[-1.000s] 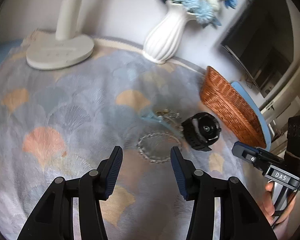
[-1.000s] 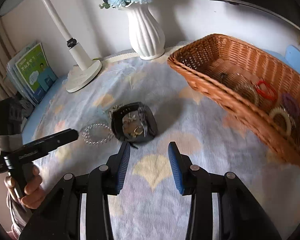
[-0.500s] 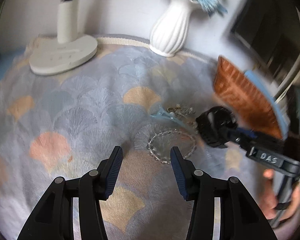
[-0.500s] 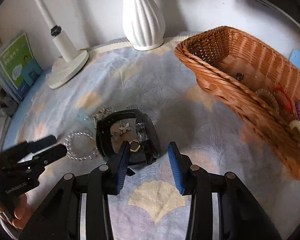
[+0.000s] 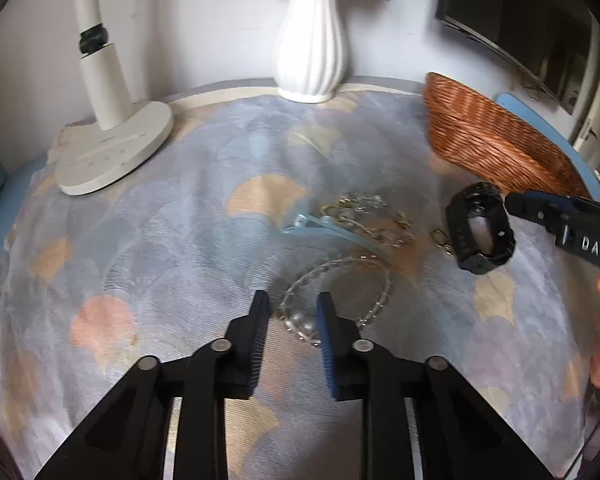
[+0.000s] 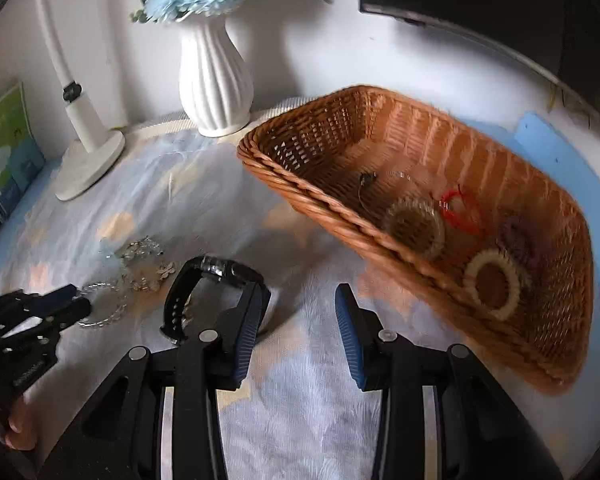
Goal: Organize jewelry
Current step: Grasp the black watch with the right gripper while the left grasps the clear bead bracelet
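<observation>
Bracelet (image 5: 336, 292) edge between closing left claw (image 5: 292, 312); right claw (image 6: 302, 312) apart.

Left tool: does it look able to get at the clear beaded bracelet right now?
Probably yes. The left tool is closing with the near edge of the clear beaded bracelet already between its pads, and nothing covers it.

Both cameras sit low over the desk (image 5: 140, 240) and look down and forward. Both see the white ribbed vase (image 5: 311, 40) at the top, the brown woven basket (image 6: 420, 168) on the right, and the black watch (image 5: 480, 228).
</observation>
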The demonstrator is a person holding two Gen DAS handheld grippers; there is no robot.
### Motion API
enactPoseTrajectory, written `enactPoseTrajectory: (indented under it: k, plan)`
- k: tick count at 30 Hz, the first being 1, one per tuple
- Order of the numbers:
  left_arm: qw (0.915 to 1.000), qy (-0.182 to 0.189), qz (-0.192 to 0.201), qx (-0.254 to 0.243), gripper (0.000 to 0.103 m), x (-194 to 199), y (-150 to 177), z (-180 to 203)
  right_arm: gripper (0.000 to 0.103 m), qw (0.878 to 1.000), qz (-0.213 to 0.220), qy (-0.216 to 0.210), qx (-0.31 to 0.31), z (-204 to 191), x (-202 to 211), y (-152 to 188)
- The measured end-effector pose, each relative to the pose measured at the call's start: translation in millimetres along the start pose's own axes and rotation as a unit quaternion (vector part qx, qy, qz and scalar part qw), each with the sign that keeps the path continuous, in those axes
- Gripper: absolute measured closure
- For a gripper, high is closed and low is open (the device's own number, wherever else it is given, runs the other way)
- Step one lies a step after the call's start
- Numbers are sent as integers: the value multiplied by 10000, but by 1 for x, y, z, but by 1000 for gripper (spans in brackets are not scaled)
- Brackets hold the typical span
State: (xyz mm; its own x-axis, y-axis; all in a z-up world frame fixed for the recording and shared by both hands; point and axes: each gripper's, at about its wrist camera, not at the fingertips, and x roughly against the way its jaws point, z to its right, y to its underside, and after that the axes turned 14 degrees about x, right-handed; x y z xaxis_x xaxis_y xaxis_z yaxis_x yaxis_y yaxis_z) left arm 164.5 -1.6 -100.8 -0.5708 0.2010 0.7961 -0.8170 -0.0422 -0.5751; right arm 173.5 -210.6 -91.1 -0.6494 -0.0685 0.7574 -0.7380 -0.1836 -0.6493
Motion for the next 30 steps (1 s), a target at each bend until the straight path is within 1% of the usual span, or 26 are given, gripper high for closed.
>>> enactPoseTrajectory:
  k: [1, 3, 4, 5, 7, 10, 14, 16, 17, 19, 21, 23, 26, 30]
  plan:
    - [10000, 15, 1, -31, 82, 2, 1, 1, 62, 9998, -34, -166, -94, 2, 0, 3]
    - [9998, 188, -52, -84, 88, 3, 2, 3, 62, 9985, -100, -487, -247, 3, -2, 7]
    - [9990, 408, -131, -109, 95, 4, 3, 3, 62, 9975, -142, -615, -303, 2, -4, 8]
    - [9976, 670, -127, -126, 95, 5, 4, 2, 62, 9968, -166, -701, -339, 1, -7, 8]
    - [9958, 882, -202, -147, 95, 6, 5, 2, 62, 9964, -209, -730, -372, -2, -11, 5]
    - [9951, 966, -213, -71, 95, 6, 4, -1, 62, 9970, -248, -654, -341, -10, -17, -2]
    - [9950, 964, -253, 37, 95, 4, 2, -4, 62, 9974, -472, -508, -202, -22, -35, -5]
    - [9957, 897, -221, -58, 94, 4, 4, 0, 62, 9987, -425, -284, 27, -32, -35, -5]
    - [9964, 809, -184, -150, 94, 4, 6, 4, 70, 9989, -423, -146, 152, -36, -35, -4]
    - [9975, 611, -103, -325, 94, 4, 9, 11, 71, 9986, -389, 40, 357, -43, -34, -4]
    - [9979, 392, -8, -509, 94, 3, 11, 21, 72, 9985, -372, 36, 400, -44, -34, -3]
    - [9976, 294, 46, -627, 95, 1, 12, 25, 73, 9985, -354, -14, 417, -42, -32, -1]
    - [9968, 378, 39, -708, 95, 3, 14, 26, 73, 9983, -374, -84, 444, -39, -23, 9]
    - [9963, 536, 19, -666, 95, 6, 13, 23, 73, 9977, -391, -174, 531, -37, -7, 25]
